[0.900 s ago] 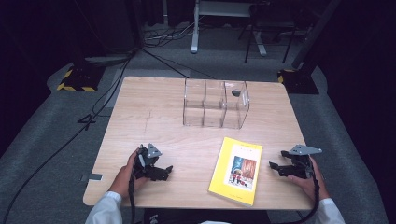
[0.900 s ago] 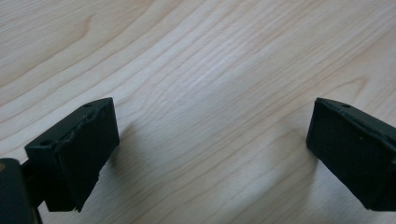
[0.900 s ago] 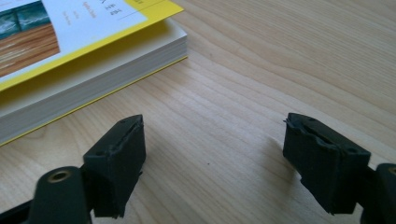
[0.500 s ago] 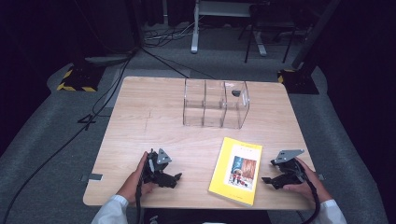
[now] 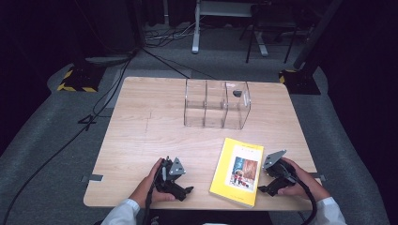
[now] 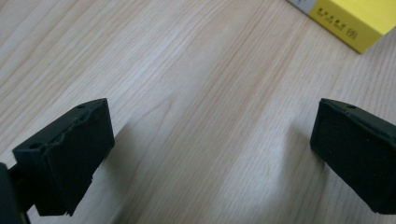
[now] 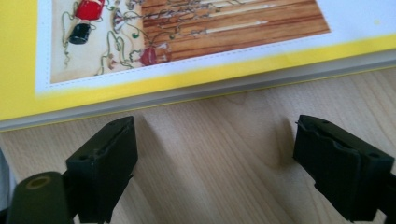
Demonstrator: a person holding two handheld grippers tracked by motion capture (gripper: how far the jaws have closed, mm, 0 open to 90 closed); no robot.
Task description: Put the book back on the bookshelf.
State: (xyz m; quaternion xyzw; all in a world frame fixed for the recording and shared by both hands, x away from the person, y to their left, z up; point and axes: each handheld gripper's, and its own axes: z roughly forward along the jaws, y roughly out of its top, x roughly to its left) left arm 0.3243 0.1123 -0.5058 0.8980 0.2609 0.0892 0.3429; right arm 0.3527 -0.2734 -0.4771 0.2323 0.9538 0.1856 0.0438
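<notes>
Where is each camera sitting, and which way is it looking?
High view: sits above the person's side, looks forward and down on the table, yellow book and clear box; both hands show.
Left gripper view: rides the left gripper, looks along open jaws at bare wood and the book's corner.
Right gripper view: rides the right gripper, looks along open jaws at the book's edge.
All three share the book.

Left claw (image 5: 187, 191) and right claw (image 5: 264, 190) both sit low, jaws spread wide, gripping nothing.
</notes>
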